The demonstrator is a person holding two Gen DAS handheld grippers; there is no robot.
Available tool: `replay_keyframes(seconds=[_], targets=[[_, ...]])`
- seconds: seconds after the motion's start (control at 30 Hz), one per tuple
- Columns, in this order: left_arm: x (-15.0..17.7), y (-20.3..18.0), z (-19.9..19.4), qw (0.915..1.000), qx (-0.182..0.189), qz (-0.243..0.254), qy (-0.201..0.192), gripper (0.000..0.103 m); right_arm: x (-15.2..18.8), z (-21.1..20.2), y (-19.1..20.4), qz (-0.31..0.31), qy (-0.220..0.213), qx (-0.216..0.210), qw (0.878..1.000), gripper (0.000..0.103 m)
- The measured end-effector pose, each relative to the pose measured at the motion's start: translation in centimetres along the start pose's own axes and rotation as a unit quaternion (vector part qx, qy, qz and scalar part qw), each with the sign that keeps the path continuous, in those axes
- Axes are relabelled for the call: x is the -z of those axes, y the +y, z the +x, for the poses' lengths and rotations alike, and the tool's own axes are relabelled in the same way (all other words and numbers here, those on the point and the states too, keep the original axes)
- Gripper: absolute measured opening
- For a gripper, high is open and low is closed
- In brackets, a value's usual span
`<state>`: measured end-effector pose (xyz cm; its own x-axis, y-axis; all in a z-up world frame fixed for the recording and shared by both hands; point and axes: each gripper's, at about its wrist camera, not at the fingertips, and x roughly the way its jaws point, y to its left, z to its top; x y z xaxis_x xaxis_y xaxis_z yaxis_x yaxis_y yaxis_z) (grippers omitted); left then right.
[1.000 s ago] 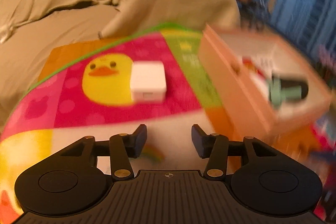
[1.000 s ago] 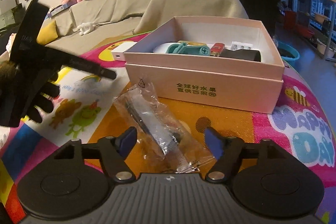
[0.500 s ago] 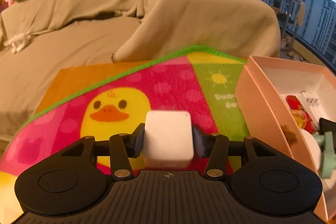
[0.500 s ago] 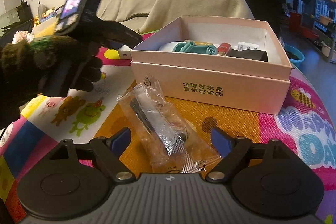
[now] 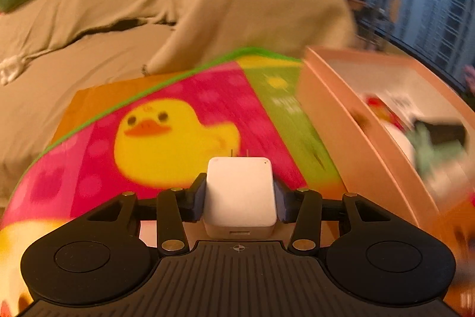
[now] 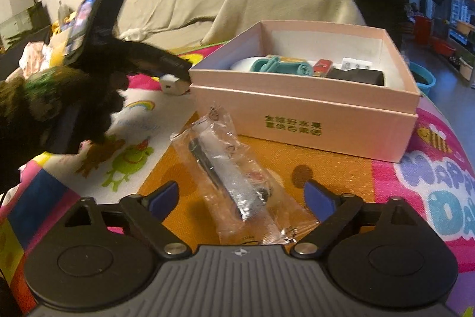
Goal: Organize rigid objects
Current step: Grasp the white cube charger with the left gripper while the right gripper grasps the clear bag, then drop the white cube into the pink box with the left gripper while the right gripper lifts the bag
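**Two wrist fisheyes, overlapping on the box**

Left wrist cam: low and close over the play mat (image 5: 98, 156), angled down, facing the sofa (image 5: 148, 14); pink box (image 5: 350, 121) at right edge. Right wrist cam: farther back, angled down, box (image 6: 308, 121) dead ahead. Both share box, mat, sofa.
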<state>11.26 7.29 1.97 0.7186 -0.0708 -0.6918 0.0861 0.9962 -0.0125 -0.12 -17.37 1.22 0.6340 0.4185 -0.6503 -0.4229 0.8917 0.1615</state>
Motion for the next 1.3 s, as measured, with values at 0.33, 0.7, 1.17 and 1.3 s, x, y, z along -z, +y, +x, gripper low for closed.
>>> replay_keyframes(seconds=[0.33, 0.7, 1.17, 1.3], targets=[[5.6, -1.1, -5.8, 0.9997, 0.026, 0.002, -0.003, 0.051, -0.3, 1.3, 2.0, -0.056, 0.035, 0.033, 0.997, 0.103], [7.2, -1.2, -7.3, 0.9971, 0.024, -0.067, -0.028, 0.051, -0.2, 0.9, 1.8, -0.05, 0.036, 0.037, 0.997, 0.102], [11.0, -3.8, -11.9, 0.9936, 0.01, -0.112, -0.015, 0.051, 0.9, -3.9, 0.0, -0.023, -0.035, 0.227, 0.973, 0.084], [11.6, -3.1, -12.6, 0.9899, 0.032, -0.138, -0.013, 0.051, 0.1, -4.6, 0.6, 0.016, -0.031, 0.112, 0.993, 0.094]])
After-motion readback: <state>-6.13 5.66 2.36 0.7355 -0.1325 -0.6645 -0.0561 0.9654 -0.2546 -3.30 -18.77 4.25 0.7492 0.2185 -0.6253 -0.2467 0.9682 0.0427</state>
